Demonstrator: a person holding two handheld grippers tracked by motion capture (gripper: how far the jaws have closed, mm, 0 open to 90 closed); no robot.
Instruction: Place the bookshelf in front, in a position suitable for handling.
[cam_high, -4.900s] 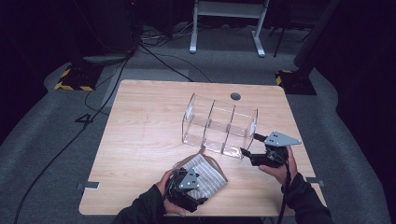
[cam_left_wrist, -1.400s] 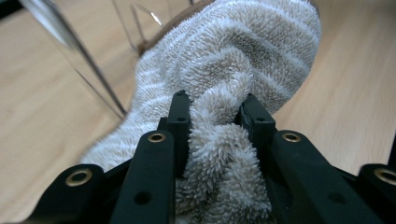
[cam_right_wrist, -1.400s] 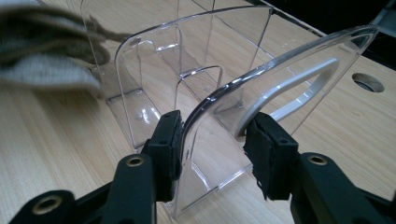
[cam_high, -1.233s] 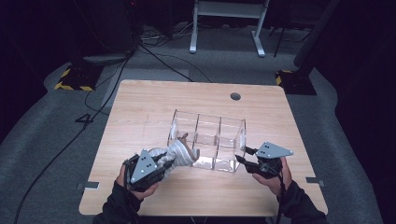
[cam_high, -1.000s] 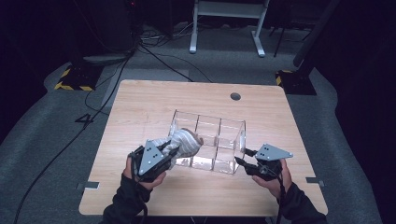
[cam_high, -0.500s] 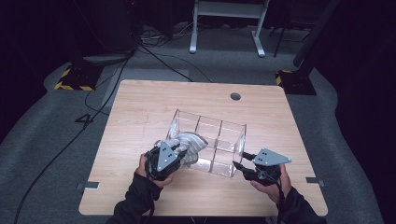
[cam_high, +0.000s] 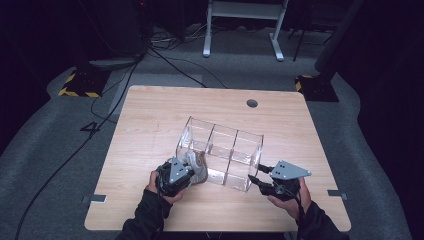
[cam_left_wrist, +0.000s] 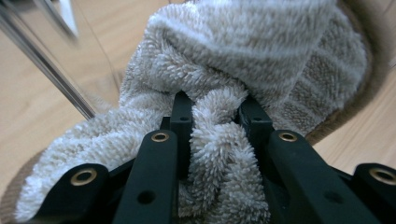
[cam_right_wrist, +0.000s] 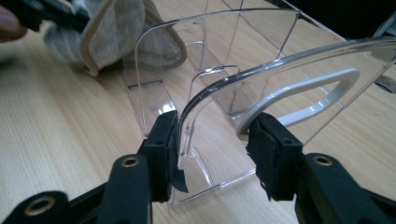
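A clear three-compartment organizer stands on the wooden table, turned at an angle. My left gripper is shut on a fluffy grey-beige towel at the organizer's near-left end. In the left gripper view the towel bunches between the jaws of the left gripper, beside a clear wall. My right gripper holds the organizer's right end. In the right gripper view the right gripper has one pad on the clear end wall and the other on a white handle. The towel lies at the far end.
A round cable hole sits near the table's far edge. On the floor behind are black cables, a white stand's legs and a yellow-black striped base. Bare tabletop lies to the left and far side of the organizer.
My left gripper has carried the towel right and down to the organizer's left end. The right gripper has stayed on the organizer's right end, barely moving.
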